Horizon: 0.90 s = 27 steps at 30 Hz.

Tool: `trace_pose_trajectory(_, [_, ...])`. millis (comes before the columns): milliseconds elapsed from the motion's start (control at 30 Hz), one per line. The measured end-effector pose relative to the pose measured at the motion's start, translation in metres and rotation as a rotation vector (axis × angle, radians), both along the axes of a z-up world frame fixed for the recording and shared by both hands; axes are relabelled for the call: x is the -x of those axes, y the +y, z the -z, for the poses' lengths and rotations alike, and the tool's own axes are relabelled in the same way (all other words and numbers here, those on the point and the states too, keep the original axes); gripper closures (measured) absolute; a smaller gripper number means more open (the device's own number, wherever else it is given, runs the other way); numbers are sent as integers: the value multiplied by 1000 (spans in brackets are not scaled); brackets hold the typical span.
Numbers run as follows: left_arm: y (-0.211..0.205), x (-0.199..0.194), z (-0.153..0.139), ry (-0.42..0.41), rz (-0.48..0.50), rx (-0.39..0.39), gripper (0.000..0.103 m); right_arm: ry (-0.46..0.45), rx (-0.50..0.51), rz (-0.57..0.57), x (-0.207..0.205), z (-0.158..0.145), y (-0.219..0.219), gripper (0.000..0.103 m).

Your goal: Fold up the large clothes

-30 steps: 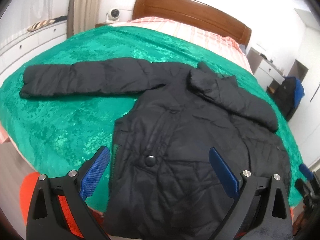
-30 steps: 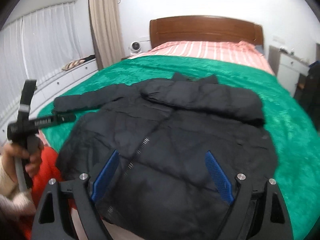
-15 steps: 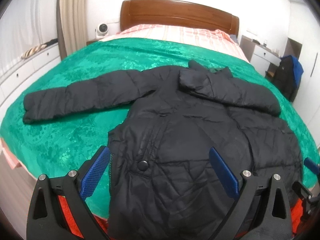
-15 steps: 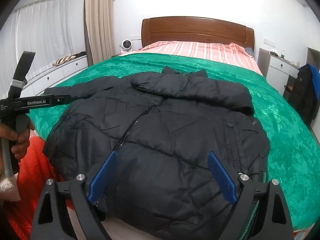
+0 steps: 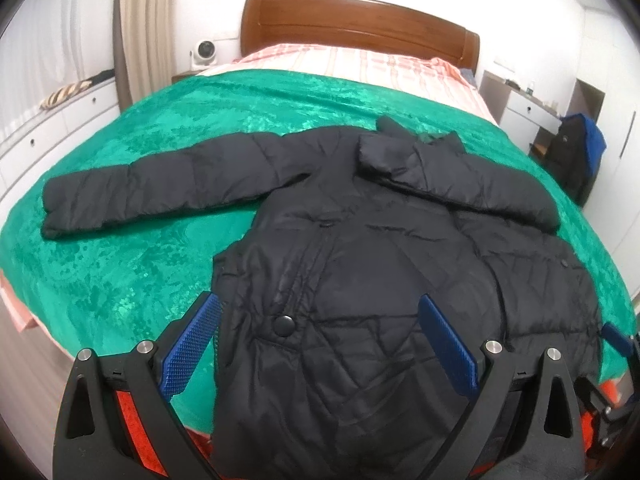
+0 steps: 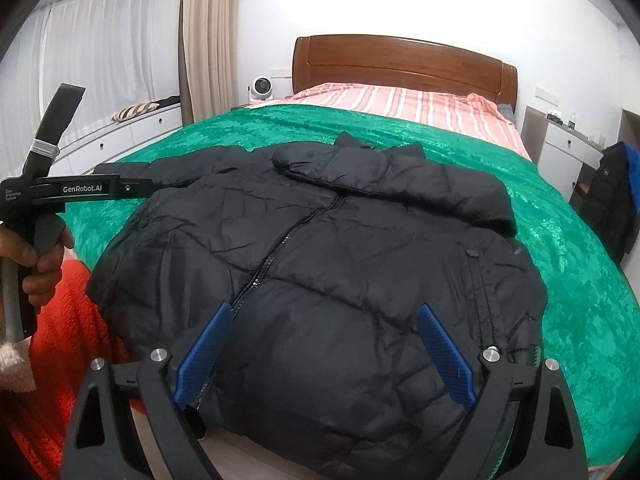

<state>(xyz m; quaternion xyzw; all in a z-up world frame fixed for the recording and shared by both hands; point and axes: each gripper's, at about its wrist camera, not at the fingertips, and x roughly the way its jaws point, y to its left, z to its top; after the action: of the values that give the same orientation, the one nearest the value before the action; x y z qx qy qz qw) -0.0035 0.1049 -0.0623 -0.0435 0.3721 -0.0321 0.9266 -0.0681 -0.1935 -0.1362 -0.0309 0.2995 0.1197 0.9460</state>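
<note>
A black puffer jacket (image 5: 360,280) lies front up on the green blanket (image 5: 120,280), zipped, with its hem toward me. One sleeve (image 5: 160,184) stretches out flat to the left. The other sleeve (image 6: 400,176) is folded across the chest just below the collar. My left gripper (image 5: 318,300) hovers open over the hem's left part, its blue pads (image 5: 192,340) apart and holding nothing. My right gripper (image 6: 324,309) stands open above the hem near the zipper (image 6: 272,256), with nothing pressed between its pads. A hand (image 6: 44,268) at the left edge holds the left tool.
The bed has a wooden headboard (image 6: 400,64) and a pink striped sheet (image 6: 400,104) beyond the blanket. White drawers (image 5: 48,128) line the left wall. A nightstand (image 6: 568,148) and dark clothes (image 6: 616,208) stand on the right. Red fabric (image 6: 80,340) lies at the bed's near edge.
The left view has rolled level. The right gripper has sunk slightly toward the hem and its jaws have spread a little wider. The jacket has not moved.
</note>
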Motion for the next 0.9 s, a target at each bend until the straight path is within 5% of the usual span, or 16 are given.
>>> trace_pose_trajectory(900, [-16,3,0,21,88,-56,2,-11,18,-36,6,-3,11,10])
